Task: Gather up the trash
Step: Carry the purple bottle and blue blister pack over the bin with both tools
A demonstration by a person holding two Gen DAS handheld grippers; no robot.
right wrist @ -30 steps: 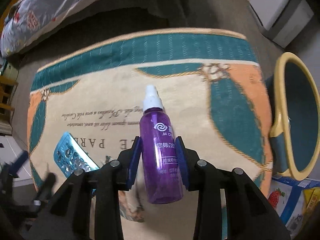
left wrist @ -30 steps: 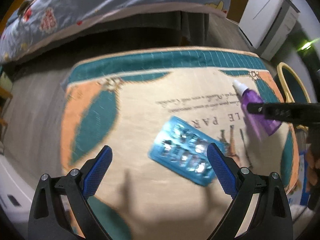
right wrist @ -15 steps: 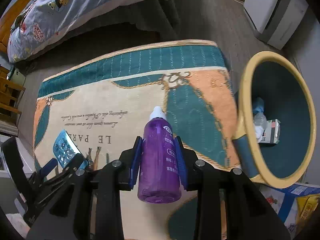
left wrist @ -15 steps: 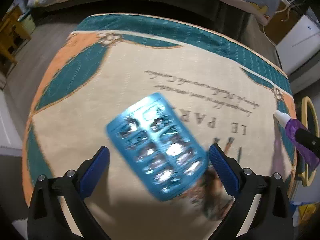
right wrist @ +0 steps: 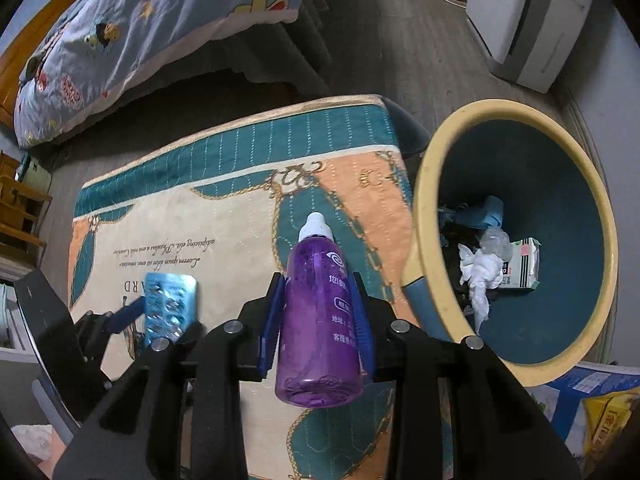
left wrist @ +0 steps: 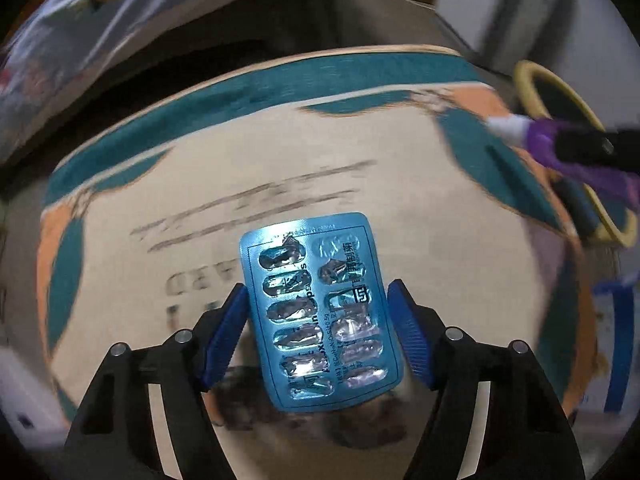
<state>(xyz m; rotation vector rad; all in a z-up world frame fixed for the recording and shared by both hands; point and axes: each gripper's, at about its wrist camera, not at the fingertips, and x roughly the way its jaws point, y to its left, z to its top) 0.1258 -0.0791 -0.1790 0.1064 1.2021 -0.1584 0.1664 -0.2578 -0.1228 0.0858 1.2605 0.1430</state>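
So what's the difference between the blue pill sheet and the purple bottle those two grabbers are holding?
The blister pack is a flat blue foil sheet with burst pockets; the purple bottle is a round, see-through plastic container with a white cap. The pack sits between the left gripper fingers; the bottle is in the right gripper, nearer the trash bin. Both are held over the rug.

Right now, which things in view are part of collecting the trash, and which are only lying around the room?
Part of the job:
- blue blister pack, between the left gripper fingers
- purple bottle, clamped in the right gripper
- waste bin, already holding crumpled tissue and a small carton

Only lying around:
- rug
- bed quilt
- white appliance
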